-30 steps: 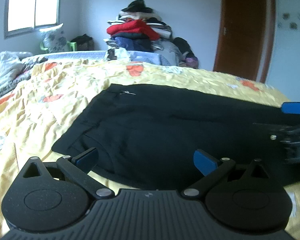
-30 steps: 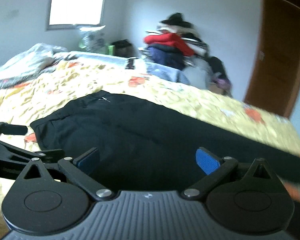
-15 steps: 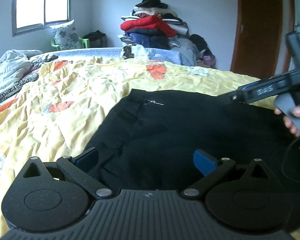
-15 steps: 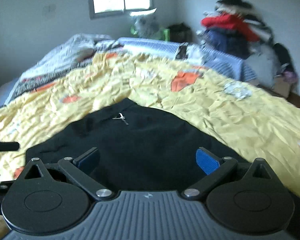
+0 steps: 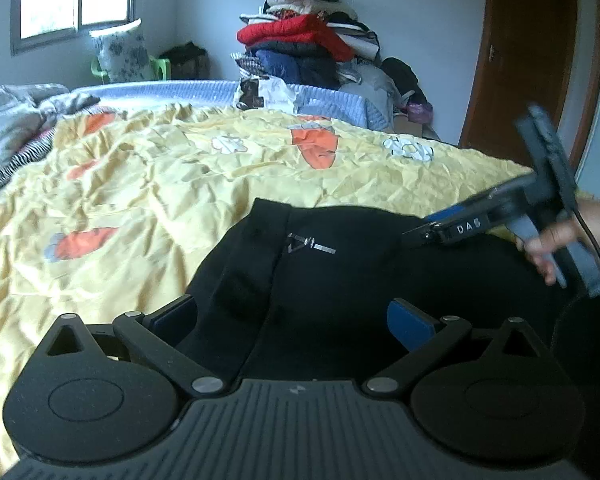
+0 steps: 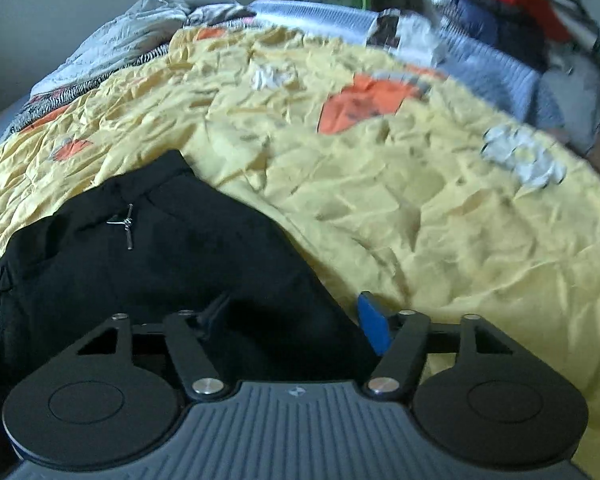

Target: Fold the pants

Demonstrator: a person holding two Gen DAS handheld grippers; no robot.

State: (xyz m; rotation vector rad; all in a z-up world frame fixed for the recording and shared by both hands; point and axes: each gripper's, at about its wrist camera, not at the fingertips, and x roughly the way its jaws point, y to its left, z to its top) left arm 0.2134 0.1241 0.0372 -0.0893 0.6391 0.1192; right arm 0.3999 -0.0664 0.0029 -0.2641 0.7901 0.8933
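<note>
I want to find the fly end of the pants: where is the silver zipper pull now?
The silver zipper pull lies on the black pants near their far edge, centre in the left wrist view and left in the right wrist view.

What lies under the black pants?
The black pants lie on the yellow bedspread, which shows all around them. Whatever is directly beneath the fabric is covered.

From my left gripper (image 5: 292, 320), jaws spread wide, I see the black pants (image 5: 340, 280) filling the lower centre on the yellow bedspread (image 5: 140, 184). My right gripper (image 5: 424, 234) reaches in at mid right, its tip over the pants' far edge
</note>
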